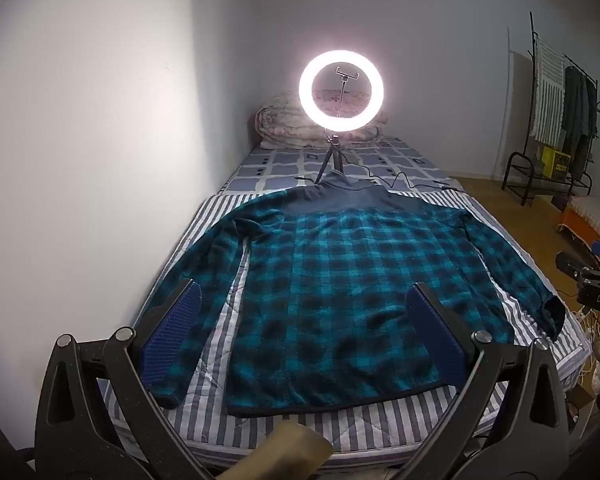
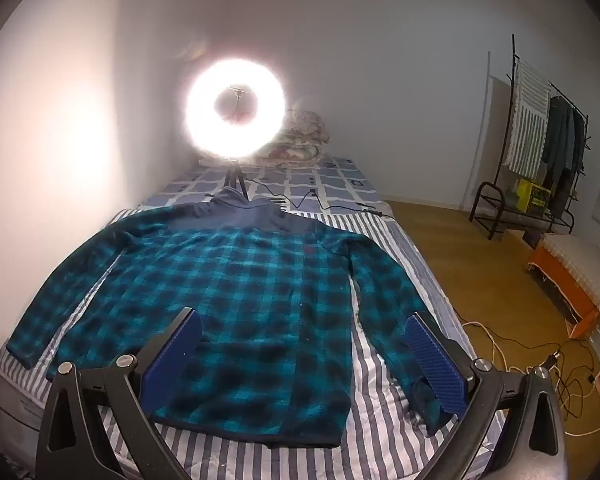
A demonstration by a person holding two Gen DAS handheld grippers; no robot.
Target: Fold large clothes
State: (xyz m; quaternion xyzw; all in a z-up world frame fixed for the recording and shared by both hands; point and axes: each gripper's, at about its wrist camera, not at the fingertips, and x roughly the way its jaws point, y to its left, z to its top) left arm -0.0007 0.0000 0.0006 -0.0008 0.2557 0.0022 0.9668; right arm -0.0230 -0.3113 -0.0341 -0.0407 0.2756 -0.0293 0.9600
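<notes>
Plaid fleece jacket (image 1: 332, 280) flat, unfolded, centre frame on striped bed (image 1: 340, 432). Left gripper (image 1: 300, 332), right gripper (image 2: 300, 344) both released, empty, above hem. 0 folds done; all left.

A teal plaid jacket (image 2: 236, 300) lies flat, sleeves spread, on a striped bed (image 2: 380, 432). Open blue-padded tongs (image 2: 302, 354) hover above its hem. Beyond its collar, a lit ring light (image 2: 236, 109) stands.
</notes>
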